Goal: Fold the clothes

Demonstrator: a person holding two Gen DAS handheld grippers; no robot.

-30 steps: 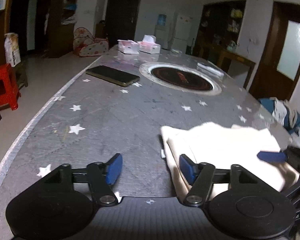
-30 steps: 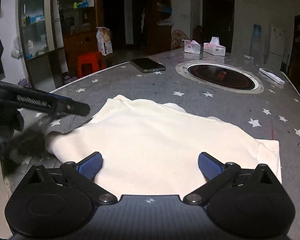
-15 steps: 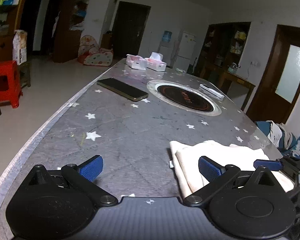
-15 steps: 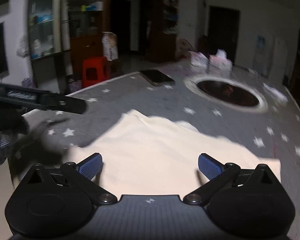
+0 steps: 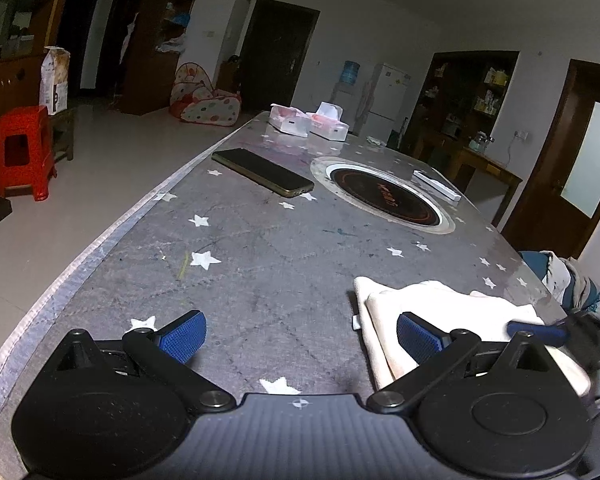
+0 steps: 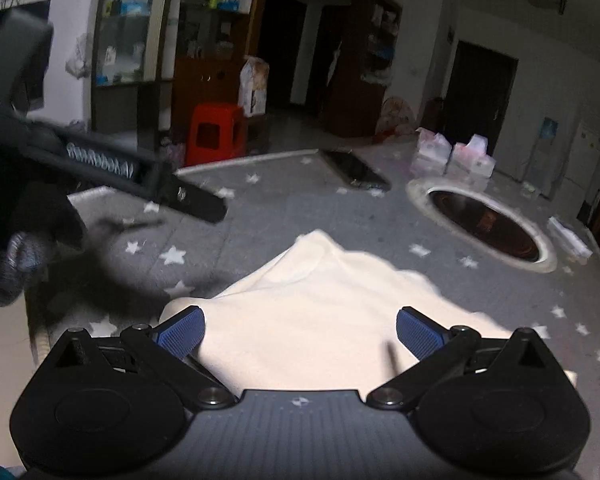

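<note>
Right wrist view, cream garment [image 6: 320, 312] folded, layered, flat on table [image 6: 260, 216]

Both grippers share one build: left gripper [image 5: 300, 334] and right gripper [image 6: 300, 332] have matte black bodies, two round discs at the near corners, silver pivot screws on angled linkage arms, and blue ribbed pads [image 5: 184, 336]. A ribbed black centre plate carries a small white crosshair mark [image 6: 299, 401]. White lettering runs along the left gripper's black finger in the right wrist view.
</note>
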